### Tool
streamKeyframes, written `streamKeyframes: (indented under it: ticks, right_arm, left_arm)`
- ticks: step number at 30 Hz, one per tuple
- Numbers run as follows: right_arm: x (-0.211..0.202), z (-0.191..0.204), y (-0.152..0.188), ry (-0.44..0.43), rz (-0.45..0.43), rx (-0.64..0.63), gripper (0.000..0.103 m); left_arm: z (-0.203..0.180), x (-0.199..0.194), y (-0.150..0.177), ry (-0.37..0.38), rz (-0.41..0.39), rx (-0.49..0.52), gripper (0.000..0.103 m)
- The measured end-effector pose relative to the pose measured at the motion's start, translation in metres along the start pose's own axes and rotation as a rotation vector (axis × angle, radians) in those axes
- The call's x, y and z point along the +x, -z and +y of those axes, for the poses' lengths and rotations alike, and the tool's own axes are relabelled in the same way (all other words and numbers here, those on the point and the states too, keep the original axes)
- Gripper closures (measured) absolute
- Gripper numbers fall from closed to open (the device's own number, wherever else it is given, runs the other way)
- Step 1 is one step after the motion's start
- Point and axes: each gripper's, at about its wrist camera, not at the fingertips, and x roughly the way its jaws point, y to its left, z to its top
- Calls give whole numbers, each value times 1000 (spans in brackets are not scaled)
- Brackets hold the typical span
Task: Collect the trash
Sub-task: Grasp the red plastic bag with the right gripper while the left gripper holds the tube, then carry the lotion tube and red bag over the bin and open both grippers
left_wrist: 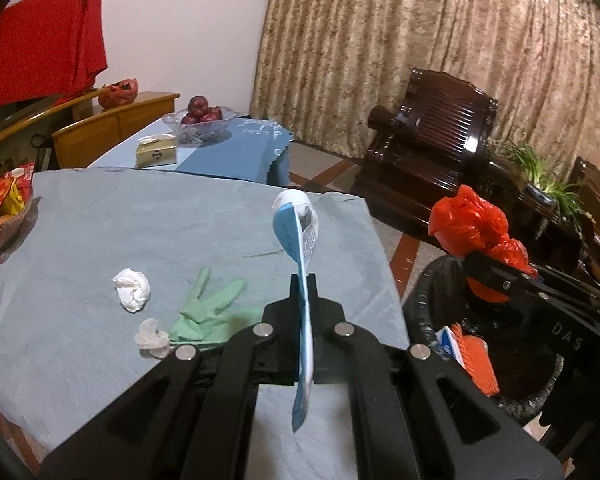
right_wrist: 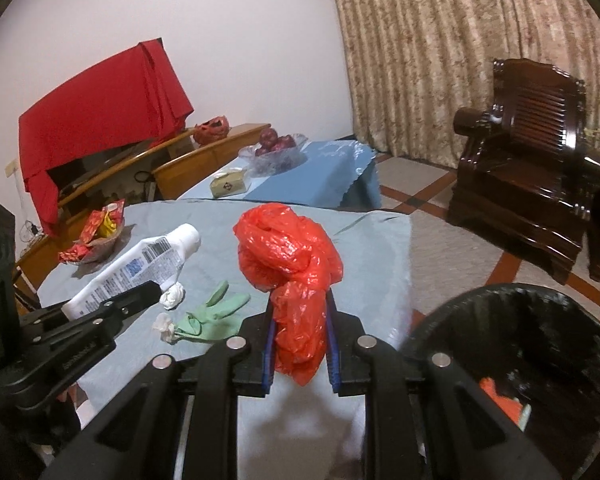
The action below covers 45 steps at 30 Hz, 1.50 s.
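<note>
**Two pieces of trash in grip, bin next**

The tube (right_wrist: 140,268), white and blue with a barcode, is pinched flat at its crimped end by the left hand-held gripper (left_wrist: 303,280), whose jaws are fully closed on it; its cap end stands up and away from the fingers. The red bag (right_wrist: 290,256), a knotted plastic wad, is clamped between the blue pads of the right hand-held gripper (right_wrist: 300,312), jaws narrow around its lower part. Both are lifted clear of the surface (left_wrist: 100,216).

The bin (right_wrist: 512,344), black and lined, stands on the floor just beside the surface's right edge, and already holds something orange. In the left wrist view the red bag hangs about over the bin's rim; the tube is over the surface, near the edge that faces the bin.

So the step in hand looks like the carry to the bin. The next move calls for bringing each piece squarely above the bin's mouth, then opening the jaws; the bag is light and may cling to the pads, and the tube may tip as it drops.

Away from the bin, a green glove (left_wrist: 208,312) and two crumpled tissues (left_wrist: 132,290) lie on the surface, not yet collected. Farther off are a snack basket (left_wrist: 4,212) and a fruit bowl (left_wrist: 200,120).
</note>
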Motion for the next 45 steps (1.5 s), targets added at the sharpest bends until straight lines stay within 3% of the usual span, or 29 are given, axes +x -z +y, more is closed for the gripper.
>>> streamKeyframes:
  ticks: [24,45]
  right_arm:
    - [-77,-65,39,152,-43,87,83]
    - [-89,-158,72,339,16,192,83]
  left_arm:
    - [-88,-10,25,149,23,120,102]
    - [-191,58,37,299,96,261,102]
